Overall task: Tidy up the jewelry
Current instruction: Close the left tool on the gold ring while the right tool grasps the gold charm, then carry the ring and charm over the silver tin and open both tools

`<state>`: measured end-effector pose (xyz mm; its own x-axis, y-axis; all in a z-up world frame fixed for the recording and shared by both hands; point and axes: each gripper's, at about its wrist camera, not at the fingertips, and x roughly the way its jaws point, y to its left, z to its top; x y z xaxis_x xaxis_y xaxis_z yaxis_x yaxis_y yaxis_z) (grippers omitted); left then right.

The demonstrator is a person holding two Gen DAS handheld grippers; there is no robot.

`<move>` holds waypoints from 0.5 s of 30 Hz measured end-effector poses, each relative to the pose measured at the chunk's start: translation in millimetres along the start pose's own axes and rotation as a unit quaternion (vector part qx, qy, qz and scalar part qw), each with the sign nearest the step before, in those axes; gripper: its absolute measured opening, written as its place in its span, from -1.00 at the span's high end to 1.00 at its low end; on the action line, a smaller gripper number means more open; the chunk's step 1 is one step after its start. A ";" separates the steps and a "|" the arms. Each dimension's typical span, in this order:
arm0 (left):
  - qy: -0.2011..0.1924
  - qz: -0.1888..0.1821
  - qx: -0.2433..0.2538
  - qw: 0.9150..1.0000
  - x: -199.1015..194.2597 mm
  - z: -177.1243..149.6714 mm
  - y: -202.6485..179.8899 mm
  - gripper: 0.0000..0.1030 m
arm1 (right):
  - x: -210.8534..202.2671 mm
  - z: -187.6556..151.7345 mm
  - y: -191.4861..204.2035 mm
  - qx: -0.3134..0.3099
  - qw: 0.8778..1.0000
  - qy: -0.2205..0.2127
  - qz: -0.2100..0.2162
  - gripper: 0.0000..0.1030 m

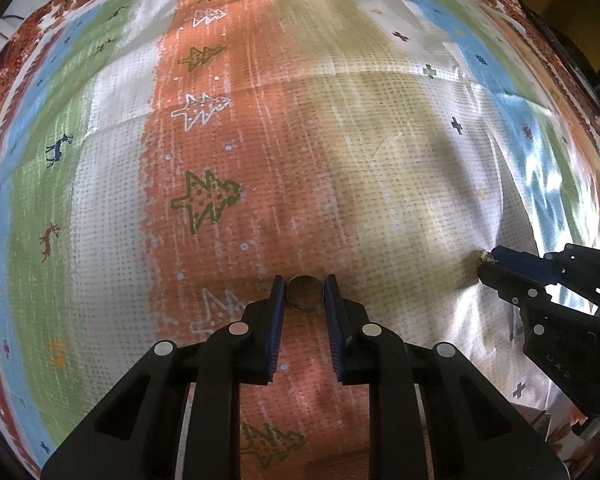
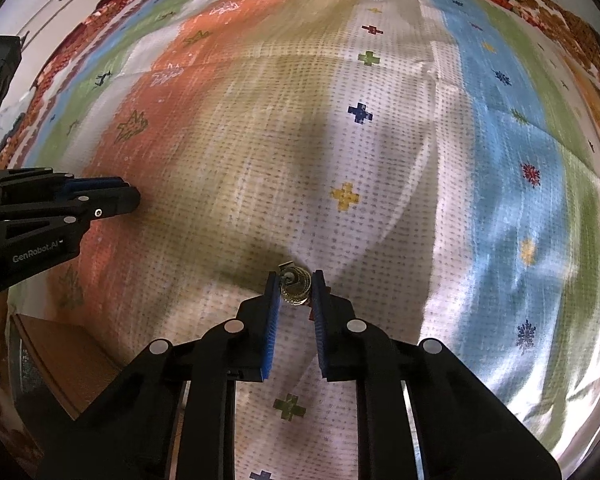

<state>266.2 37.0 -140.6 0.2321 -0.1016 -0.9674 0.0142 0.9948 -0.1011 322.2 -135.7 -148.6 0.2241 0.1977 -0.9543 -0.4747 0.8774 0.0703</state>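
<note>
warm light, sheen at right (blown out), fisheye-bent edges

The broad printed cloth (image 1: 340, 140) is showing stripes of orange, beige, white, blue and green, with green and white tree outlines on the orange and small coloured crosses (image 2: 360, 113) on the white. The black plastic left gripper (image 1: 304, 294) is wearing blue pads (image 1: 278, 300). The small round bronze-brown piece (image 1: 303, 294) is looking dark, the coiled golden piece (image 2: 296, 288) is shining.
</note>
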 end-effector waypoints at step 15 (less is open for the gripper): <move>-0.014 -0.011 -0.001 1.000 -14.6 -2.1 2.0 0.63 | -8.3 -2.4 -2.8 0.006 1.000 -0.010 0.010 0.69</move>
<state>260.7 40.5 -127.1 0.2591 -0.1234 -0.9579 0.0169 0.9922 -0.1232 319.6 -140.8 -141.6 0.2320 0.2247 -0.9464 -0.4690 0.8782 0.0935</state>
